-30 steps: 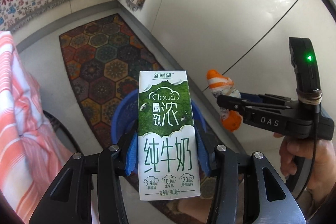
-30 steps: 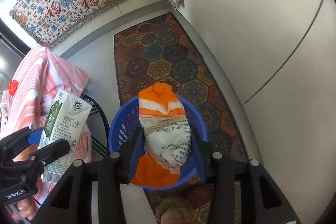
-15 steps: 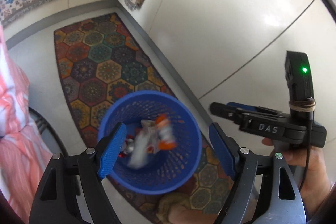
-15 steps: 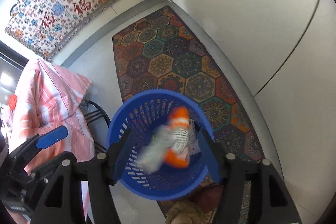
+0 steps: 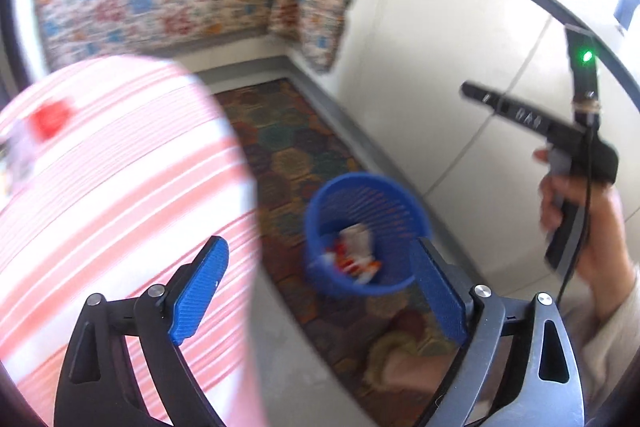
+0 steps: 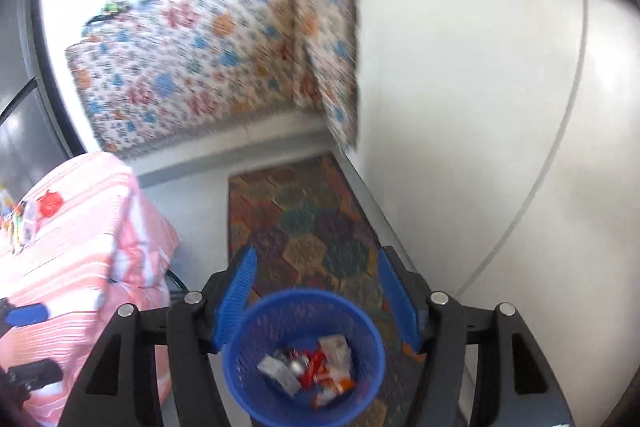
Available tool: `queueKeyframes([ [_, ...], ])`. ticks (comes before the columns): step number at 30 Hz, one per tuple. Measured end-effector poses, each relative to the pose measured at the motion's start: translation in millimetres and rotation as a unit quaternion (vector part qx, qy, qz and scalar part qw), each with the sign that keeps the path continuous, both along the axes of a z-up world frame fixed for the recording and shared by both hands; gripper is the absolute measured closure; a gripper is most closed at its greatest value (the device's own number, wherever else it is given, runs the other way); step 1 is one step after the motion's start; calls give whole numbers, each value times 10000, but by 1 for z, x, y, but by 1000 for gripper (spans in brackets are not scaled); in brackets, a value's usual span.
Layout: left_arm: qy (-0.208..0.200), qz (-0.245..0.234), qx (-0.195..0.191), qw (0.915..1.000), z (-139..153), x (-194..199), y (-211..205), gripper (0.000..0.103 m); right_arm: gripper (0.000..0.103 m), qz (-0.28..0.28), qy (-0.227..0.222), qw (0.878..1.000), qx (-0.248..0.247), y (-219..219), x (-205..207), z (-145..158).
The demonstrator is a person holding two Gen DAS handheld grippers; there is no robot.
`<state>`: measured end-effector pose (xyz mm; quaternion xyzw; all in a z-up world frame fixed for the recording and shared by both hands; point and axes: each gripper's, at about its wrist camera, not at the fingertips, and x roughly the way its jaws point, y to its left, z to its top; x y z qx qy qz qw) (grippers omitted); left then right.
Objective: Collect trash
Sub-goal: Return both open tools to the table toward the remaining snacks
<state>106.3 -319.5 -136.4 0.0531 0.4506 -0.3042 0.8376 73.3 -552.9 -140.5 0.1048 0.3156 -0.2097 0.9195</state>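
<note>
Right wrist view: I see the trash point(image 6: 312, 371) lying in the bottom of the blue basket point(image 6: 240, 359), low in the middle of the frame. My right gripper point(image 6: 314, 299) has its fingers partly open with nothing in them. In the left wrist view, the basket point(image 5: 320, 227) sits on the patterned rug point(image 5: 288, 155), right of middle. My left gripper point(image 5: 320, 297) is opening its fingers wide and they are empty. The pink striped cloth point(image 5: 100, 163) fills the left side.

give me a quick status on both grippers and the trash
Left gripper opening, nothing between jaws. Right gripper open, empty. Trash in blue bin. Nothing blocking.
</note>
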Motion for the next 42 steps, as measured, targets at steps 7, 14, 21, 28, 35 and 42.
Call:
queueKeyframes([
  [7, -139, 1306, 546, 9898, -20, 8, 136, 10, 37, 1148, -184, 9929, -252, 115, 33, 12],
  [14, -156, 2521, 901, 9634, -43, 40, 237, 10, 37, 2624, 239, 9643, -266, 255, 71, -10],
  [21, -218, 2893, 1076, 9509, -56, 59, 281, 2, 37, 3263, 898, 9407, -225, 354, 118, -46],
  [28, -190, 2929, 1056, 9501, -57, 59, 287, 0, 28, 3124, 1007, 9444, -208, 389, 166, -55],
  [35, -188, 2937, 1056, 9499, -56, 57, 286, 0, 21, 2993, 1063, 9481, -126, 395, 188, -57],
  [42, -72, 3119, 471, 9489, -32, 79, 302, 1, 21, 2967, 1065, 9490, -114, 394, 189, -56],
])
